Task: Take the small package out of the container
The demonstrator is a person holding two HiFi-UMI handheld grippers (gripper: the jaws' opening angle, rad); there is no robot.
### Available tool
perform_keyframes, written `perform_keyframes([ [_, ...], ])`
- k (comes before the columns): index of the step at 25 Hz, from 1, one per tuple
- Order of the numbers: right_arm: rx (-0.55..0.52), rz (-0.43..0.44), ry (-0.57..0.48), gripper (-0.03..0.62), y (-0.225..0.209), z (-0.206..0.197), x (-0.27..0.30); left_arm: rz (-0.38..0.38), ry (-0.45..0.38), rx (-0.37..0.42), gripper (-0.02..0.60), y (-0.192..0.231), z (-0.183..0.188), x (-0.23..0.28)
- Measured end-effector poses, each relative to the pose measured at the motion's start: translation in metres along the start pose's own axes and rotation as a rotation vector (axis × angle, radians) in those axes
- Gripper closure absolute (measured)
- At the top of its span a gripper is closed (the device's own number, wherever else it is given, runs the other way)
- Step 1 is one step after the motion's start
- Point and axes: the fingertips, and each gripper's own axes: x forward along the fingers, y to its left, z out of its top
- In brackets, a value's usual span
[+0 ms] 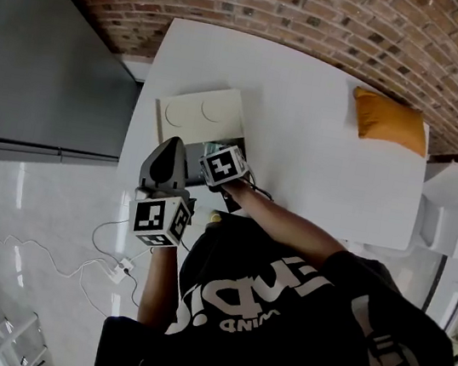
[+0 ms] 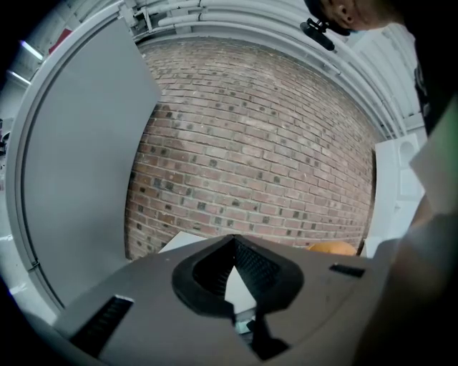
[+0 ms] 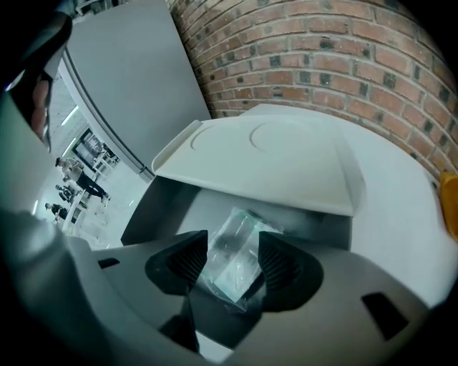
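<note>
Clear crinkly plastic sits right in the gap of the right gripper (image 3: 230,251). Its jaws stand spread wide, one black ribbed pad on each side, and we see neither pad pressing on anything, so it holds nothing yet. The small package (image 3: 240,236) is on the floor of the grey container (image 3: 154,204), just ahead of and below the tips. In the right gripper view its edges overlap the inner faces of both pads, and we cannot tell whether any edge actually touches. The key relation is that the package's long axis runs away from the camera, along the line the gripper points, with the far end tipped slightly right. The jaws therefore straddle its narrow width, and we judge that closing them would pinch it across the short side with no need to roll the wrist. The cream lid (image 3: 265,161) is hinged back and hangs over the far part of the container, just beyond the package's far end, so lifting out probably means coming up and back toward the person. The container sits on the white table (image 3: 390,214). The left gripper (image 2: 232,246) has its jaw tips together with nothing between them. It is aimed at the brick wall (image 2: 272,143), beside the container in the head view and not in it, so the right hand is clearly nearer.
</note>
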Motion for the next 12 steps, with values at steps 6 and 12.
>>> perform_keyframes([
  [6,0.009,-0.075,-0.004,0.378,-0.018,0.003,0.007,0.007,0.007,-0.002,0.575,0.007,-0.001,-0.001],
  [12,0.034,-0.023,-0.009,0.39,-0.008,0.004,0.013,0.011,0.011,-0.017,0.575,0.01,-0.003,0.0],
])
